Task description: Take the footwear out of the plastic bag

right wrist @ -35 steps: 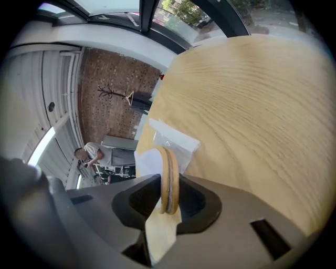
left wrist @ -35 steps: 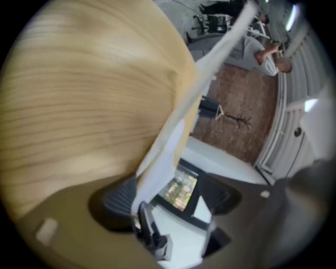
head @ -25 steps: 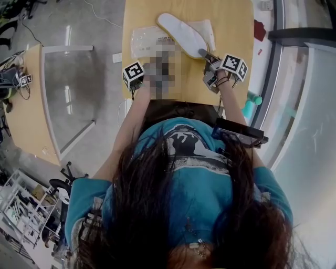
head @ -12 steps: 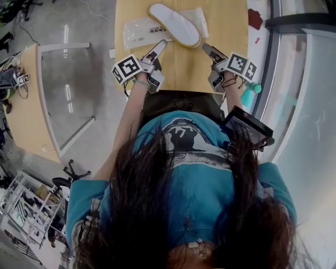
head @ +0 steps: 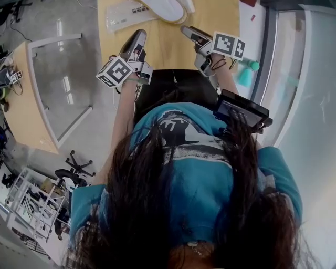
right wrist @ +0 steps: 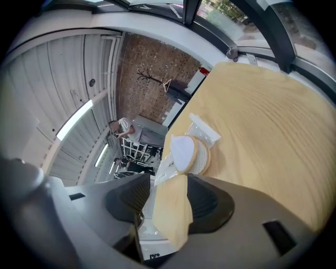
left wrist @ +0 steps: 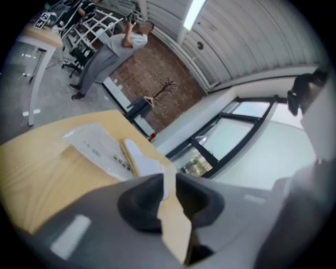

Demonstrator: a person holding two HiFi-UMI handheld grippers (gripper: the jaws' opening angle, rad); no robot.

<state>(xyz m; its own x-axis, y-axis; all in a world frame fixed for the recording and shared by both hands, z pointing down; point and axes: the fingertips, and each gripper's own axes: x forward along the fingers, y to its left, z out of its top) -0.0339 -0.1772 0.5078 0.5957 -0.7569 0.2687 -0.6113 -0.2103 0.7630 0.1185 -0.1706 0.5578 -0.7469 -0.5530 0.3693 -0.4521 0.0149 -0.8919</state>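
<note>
**A:** The white slipper with the tan sole (head: 167, 8), where does it lie?

**B:** Out in the open on the pale wooden table (head: 168, 50), toward the far edge. Neither gripper touches it.

**A:** And the bag?

**B:** A flat clear plastic bag with dark print (head: 122, 17) lies just beside the slipper, on the side of the table's left edge. A second clear bag (head: 187, 5) shows at the slipper's other side. Both lie flat on the wood. I cannot tell whether anything is inside either of them.

**A:** The grippers?

**B:** The left gripper (head: 138, 34) hangs over the near edge at the left. Its jaws have just been closing and now stand only a narrow slit apart. Only the table top shows through the slit, and nothing is gripped. The right gripper (head: 185, 29) hangs over the near edge at the right. Its jaws have just been opening and now stand wide apart with nothing between them.

**A:** What has changed from a second ago?

**B:** Back then the right gripper's tip was at one end of the slipper, and the left gripper was low over the table. Now both have pulled back toward the near edge, well apart from the slipper. The left gripper has rolled, so its marker cube faces another way. The slipper and both bags lie as before.
</note>
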